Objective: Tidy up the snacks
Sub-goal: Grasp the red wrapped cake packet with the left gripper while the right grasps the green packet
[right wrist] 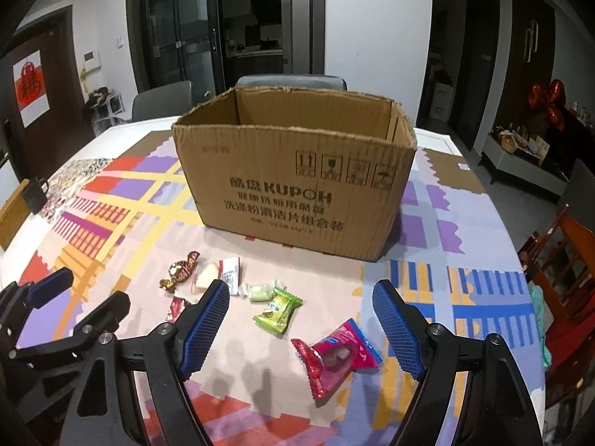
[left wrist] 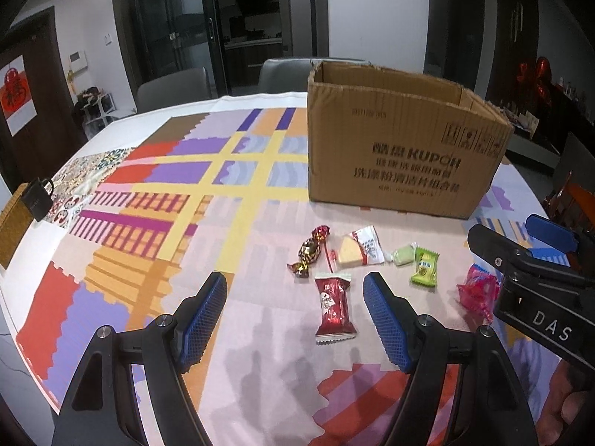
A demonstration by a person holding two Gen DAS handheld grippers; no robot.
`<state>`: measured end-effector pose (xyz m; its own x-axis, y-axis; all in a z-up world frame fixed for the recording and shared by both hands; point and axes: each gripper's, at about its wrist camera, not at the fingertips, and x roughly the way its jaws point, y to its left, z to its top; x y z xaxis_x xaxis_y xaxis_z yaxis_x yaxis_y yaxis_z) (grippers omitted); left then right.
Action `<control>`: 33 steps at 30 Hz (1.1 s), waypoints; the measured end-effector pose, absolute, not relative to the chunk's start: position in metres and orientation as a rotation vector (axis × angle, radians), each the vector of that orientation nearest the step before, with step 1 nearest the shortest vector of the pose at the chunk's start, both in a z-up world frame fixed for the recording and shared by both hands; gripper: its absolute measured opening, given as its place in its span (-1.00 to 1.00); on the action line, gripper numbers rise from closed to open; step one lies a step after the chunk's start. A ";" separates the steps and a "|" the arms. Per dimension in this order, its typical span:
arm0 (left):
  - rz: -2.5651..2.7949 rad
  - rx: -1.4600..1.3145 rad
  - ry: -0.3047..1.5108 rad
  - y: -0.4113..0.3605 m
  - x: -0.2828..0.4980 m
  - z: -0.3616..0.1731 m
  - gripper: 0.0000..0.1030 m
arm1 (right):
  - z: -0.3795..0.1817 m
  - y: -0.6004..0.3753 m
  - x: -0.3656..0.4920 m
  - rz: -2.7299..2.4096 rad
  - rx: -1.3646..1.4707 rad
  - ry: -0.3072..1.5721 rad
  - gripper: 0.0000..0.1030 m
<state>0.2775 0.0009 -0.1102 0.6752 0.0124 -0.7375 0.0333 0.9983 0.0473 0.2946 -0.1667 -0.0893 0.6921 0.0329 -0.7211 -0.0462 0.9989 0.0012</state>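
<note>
Near the cardboard box (right wrist: pixel 297 182), both grippers sit wide apart, empty: left gripper (left wrist: pixel 295 316) over the red snack (left wrist: pixel 334 308), right gripper (right wrist: pixel 301 319) over the pink packet (right wrist: pixel 334 356).

Cardboard box (right wrist: pixel 297 182) is set upright on the tablecloth (left wrist: pixel 156 200), open side up. Before it a loose row of snacks is laid — twist-wrapped candy (left wrist: pixel 308 251) leftmost, wedge packet (left wrist: pixel 359 247) next, then two small sweets (right wrist: pixel 277 304), crinkled packet (right wrist: pixel 334 353) rightmost. Another packet (left wrist: pixel 334 303) is placed nearer — between the left gripper (left wrist: pixel 295 310) fingers.
</note>
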 end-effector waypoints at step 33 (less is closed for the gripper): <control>-0.029 -0.001 0.958 -0.009 0.305 -0.174 -0.09 | -0.163 -0.153 0.342 0.067 -0.031 0.998 0.29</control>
